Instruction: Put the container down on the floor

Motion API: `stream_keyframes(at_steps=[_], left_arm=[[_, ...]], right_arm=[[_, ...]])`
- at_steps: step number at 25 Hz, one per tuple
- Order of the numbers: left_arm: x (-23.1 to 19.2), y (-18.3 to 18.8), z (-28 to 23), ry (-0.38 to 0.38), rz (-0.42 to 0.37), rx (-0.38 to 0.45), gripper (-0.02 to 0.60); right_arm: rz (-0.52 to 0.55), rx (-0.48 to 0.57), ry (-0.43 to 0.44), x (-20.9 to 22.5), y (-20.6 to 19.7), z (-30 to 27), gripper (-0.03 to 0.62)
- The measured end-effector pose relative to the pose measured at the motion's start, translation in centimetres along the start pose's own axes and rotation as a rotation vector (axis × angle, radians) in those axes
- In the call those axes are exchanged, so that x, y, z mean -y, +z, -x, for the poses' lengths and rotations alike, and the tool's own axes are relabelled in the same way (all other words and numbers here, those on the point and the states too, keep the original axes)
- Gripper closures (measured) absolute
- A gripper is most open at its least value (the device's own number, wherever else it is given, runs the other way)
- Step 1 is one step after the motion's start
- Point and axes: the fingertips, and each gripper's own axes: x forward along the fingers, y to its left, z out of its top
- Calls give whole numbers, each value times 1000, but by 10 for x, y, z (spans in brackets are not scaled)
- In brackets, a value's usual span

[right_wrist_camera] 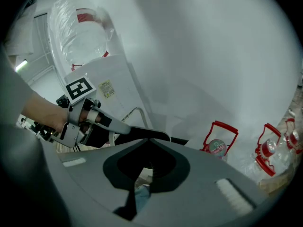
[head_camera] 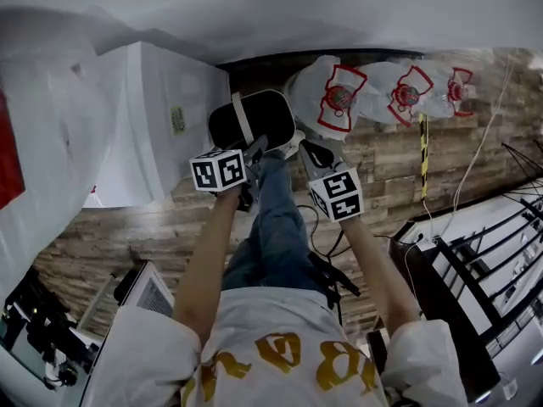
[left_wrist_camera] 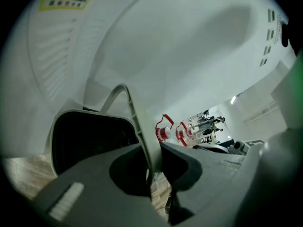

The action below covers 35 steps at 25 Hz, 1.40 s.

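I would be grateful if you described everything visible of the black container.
The container is a rounded tub, black inside, with a pale rim and a thin pale handle, plastic by its look. The left gripper is shut on the handle, the right gripper on the rim. It is beside a white appliance; floor contact is unclear.

Left tool (head_camera: pixel 255 153), right tool (head_camera: pixel 309 154), both clamped

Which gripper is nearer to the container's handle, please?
Left. The left gripper is shut on the handle itself; the right gripper sits off to the handle's right, near the container rim.
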Motion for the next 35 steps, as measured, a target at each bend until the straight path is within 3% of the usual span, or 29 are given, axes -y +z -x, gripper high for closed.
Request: stream_keyframes(at_steps=[16, 27, 35], left_arm=[[-80, -26, -62, 82, 15, -46, 540], [-141, -45, -102, 138, -9, -97, 540], [-182, -55, -135, 187, 27, -117, 540]], right_arm=[[1, -60, 58, 11, -49, -89, 566], [-55, -84, 61, 22, -95, -145, 566], [-111, -168, 56, 21, -140, -176, 566]])
